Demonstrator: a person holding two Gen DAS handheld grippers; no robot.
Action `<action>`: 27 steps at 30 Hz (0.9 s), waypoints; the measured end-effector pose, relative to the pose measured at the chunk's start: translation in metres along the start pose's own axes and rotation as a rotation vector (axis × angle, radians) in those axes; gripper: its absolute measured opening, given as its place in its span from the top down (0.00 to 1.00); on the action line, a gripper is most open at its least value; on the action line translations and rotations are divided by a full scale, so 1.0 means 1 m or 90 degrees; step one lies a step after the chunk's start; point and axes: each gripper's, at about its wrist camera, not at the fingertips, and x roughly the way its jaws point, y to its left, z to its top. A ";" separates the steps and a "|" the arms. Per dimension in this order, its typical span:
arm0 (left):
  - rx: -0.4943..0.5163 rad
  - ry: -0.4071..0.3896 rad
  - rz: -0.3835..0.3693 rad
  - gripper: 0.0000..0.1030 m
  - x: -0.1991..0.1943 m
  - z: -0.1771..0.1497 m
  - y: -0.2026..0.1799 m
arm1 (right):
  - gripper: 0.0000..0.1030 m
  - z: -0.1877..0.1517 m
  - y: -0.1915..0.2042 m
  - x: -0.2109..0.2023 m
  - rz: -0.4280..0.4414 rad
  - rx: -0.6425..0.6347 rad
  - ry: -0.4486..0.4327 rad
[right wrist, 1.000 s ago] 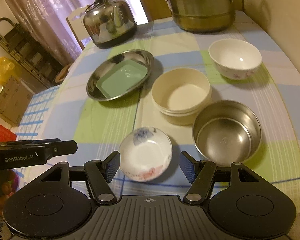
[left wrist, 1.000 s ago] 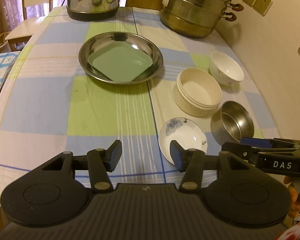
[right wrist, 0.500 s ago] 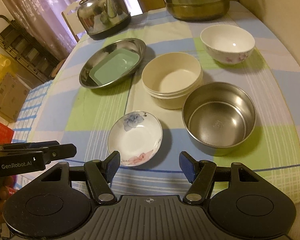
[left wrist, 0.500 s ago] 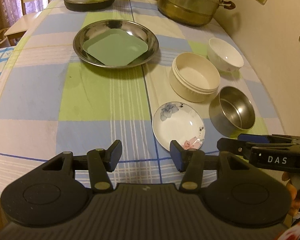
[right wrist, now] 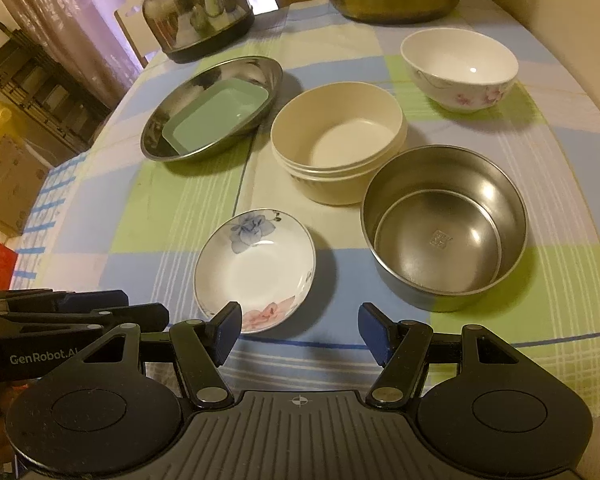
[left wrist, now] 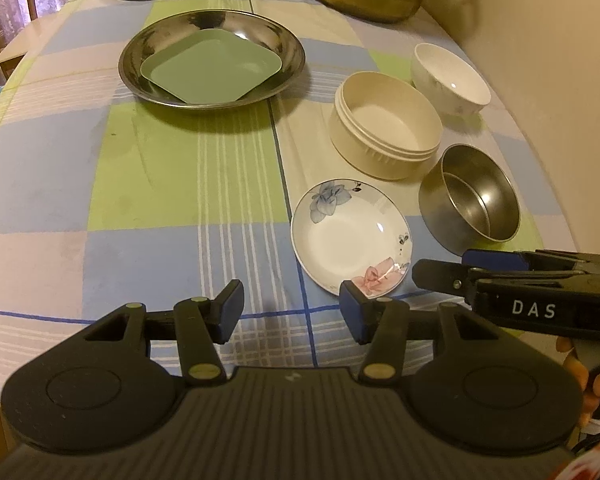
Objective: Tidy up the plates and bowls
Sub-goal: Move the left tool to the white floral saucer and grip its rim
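Checked tablecloth [left wrist: 148,208] | left claw [left wrist: 291,312] wide, empty | right claw [right wrist: 299,327] wide, empty, near floral saucer [right wrist: 255,268]

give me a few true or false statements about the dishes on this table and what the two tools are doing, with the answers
1. The green square plate lies inside the steel pan. True.
2. The right tool is shut on the steel bowl. False: it is open and holds nothing; the bowl sits on the tablecloth ahead of it.
3. The flowered saucer is stacked in the cream bowl. False: it sits alone on the cloth, nearer the tools.
4. The left tool is open and empty. True.
5. The white floral bowl sits beyond the steel bowl. True.
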 end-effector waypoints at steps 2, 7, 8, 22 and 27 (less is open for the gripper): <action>0.002 0.002 -0.001 0.52 0.002 0.001 0.000 | 0.37 0.001 0.000 0.002 -0.002 0.001 -0.001; 0.009 0.004 -0.004 0.53 0.007 0.003 -0.001 | 0.37 0.003 0.003 0.008 -0.005 -0.006 -0.002; 0.011 0.004 -0.006 0.53 0.008 0.004 -0.001 | 0.37 0.003 0.004 0.009 -0.007 -0.006 -0.001; 0.026 0.003 -0.023 0.61 0.030 0.014 0.004 | 0.45 0.007 0.002 0.026 -0.031 0.015 -0.007; 0.036 0.005 -0.033 0.67 0.038 0.017 0.003 | 0.54 0.007 0.000 0.032 -0.032 0.023 -0.003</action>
